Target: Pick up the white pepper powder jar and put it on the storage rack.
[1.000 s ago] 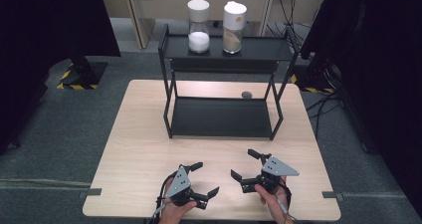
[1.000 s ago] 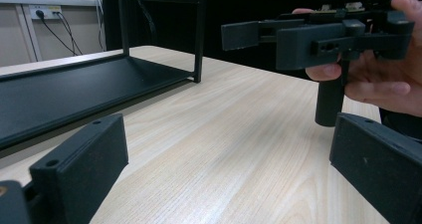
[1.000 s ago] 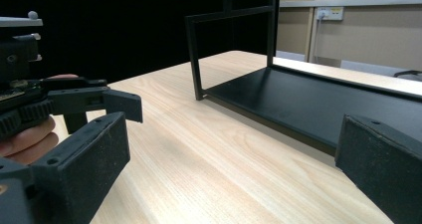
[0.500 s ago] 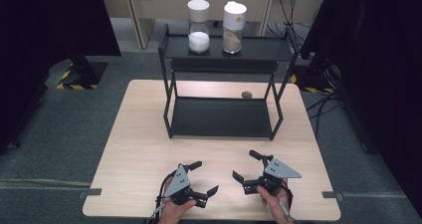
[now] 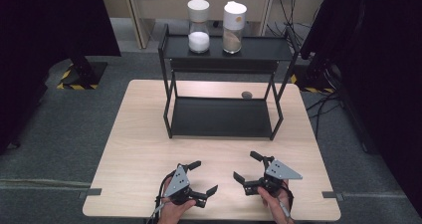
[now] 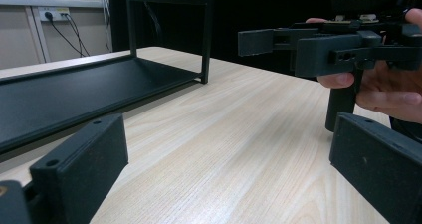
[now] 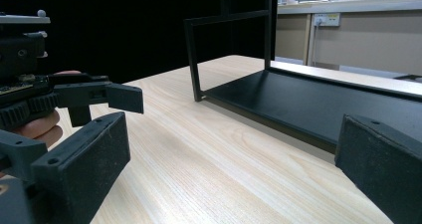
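Both grippers rest low over the near edge of the wooden table [image 5: 139,134], each held in a hand. My left gripper [image 5: 205,176] is open, its jaws pointing right with bare wood between them [image 6: 224,174]. My right gripper [image 5: 246,166] is open too and faces left toward it [image 7: 229,169]. The two stand a short gap apart. The right gripper [image 6: 318,45] crosses the left gripper view at upper right. In the right gripper view, the left gripper [image 7: 74,97] sits at the left.
A black two-level metal rack [image 5: 221,117] stands mid-table beyond the grippers. Its top shelf [image 5: 259,47] carries a jar of white powder [image 5: 198,27] and a jar of brownish contents [image 5: 234,27]. A small dark object [image 5: 246,94] lies on the table behind the rack.
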Demonstrator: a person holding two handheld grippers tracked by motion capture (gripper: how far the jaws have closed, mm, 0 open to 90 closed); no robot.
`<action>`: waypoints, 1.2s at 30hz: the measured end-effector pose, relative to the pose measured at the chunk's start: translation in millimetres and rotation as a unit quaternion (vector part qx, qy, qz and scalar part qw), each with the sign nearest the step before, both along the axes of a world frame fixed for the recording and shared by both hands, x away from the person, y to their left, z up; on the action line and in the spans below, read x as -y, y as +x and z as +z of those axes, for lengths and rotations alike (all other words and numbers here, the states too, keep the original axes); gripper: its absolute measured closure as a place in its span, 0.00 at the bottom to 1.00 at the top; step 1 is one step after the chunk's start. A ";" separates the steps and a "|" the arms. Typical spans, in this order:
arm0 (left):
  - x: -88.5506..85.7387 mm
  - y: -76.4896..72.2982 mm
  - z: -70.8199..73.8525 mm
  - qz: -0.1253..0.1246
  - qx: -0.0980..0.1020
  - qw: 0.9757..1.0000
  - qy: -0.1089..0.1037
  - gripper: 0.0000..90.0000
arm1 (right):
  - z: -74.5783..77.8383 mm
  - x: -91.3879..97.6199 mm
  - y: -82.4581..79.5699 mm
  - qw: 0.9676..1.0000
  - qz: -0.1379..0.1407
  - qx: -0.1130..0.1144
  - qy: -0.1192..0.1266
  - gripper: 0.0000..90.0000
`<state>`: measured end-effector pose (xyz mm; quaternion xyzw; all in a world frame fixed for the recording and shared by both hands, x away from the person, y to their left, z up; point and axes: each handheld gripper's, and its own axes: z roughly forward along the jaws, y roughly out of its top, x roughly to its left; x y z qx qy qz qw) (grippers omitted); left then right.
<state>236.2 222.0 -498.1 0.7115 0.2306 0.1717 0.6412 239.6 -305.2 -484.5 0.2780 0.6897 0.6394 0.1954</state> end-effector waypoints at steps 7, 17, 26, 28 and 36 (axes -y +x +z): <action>0.4 -0.8 -0.2 -0.001 0.000 1.000 -0.001 0.01 | -0.1 0.2 -0.8 1.000 -0.002 0.001 -0.002 0.01; 0.6 -0.7 -0.2 0.000 0.000 1.000 -0.001 0.01 | -1.5 3.0 -1.2 1.000 -0.006 0.001 0.004 0.01; 0.5 -0.4 -0.1 0.000 -0.001 1.000 0.000 0.01 | -2.0 2.7 -0.4 1.000 -0.004 -0.002 0.001 0.01; 0.6 -0.5 -0.1 -0.001 -0.001 1.000 0.000 0.01 | -2.1 2.7 -0.2 1.000 -0.004 -0.003 0.000 0.01; 0.5 -0.3 0.0 -0.001 -0.001 1.000 0.000 0.01 | -2.7 2.8 0.1 1.000 -0.003 -0.004 0.002 0.01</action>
